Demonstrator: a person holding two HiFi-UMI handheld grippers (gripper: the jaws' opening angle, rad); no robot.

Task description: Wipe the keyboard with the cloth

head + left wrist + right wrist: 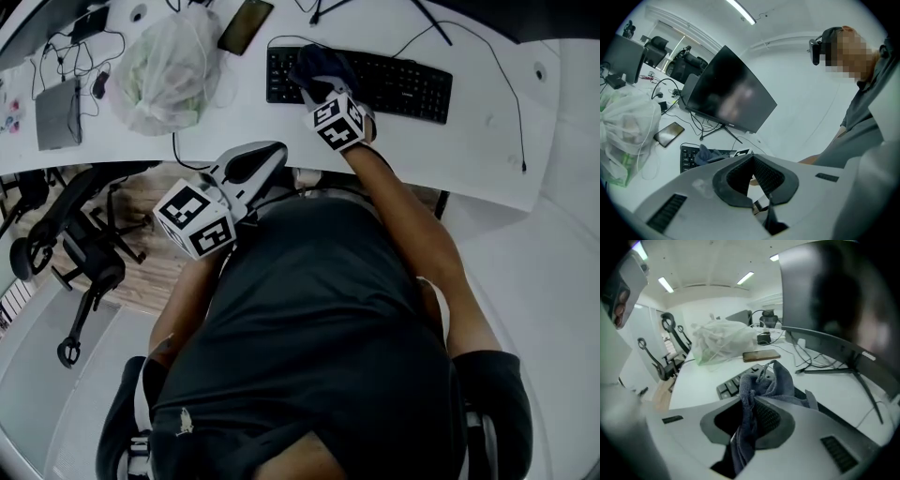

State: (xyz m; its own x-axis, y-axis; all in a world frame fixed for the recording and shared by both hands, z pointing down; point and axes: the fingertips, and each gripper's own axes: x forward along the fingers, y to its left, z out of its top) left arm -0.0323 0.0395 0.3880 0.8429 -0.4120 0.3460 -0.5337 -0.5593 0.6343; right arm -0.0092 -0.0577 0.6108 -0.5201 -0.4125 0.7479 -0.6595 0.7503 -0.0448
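Clamping the cloth (764, 380), the right gripper (757, 401) has its jaws closed on a bunched dark blue fold that runs down between the pads and sticks out past the tips. In the head view this gripper (317, 84) sits at upper centre, with the cloth (319, 64) over the left end of the keyboard (403, 86); whether the fabric presses on the keys cannot be told. The keyboard is black and lies across the top of the white desk (469, 150), its cable looping off toward the right. In the right gripper view a few of its keys (729, 386) show just left of the cloth, with the phone (761, 355) and a bag (722, 341) behind them. The left gripper (272, 155) is held lower left of the keyboard, at the near desk edge and well apart from it. In the left gripper view its jaws (752, 158) stand together at the tips with nothing between them. Beyond them, at lower left of that view, the cloth (705, 153) lies on the keyboard (686, 159), under the dark monitor (729, 93). In the head view the clear plastic bag (164, 70) lies upper left on the desk, the phone (246, 25) just right of it. An office chair (84, 253) stands on the floor at left.
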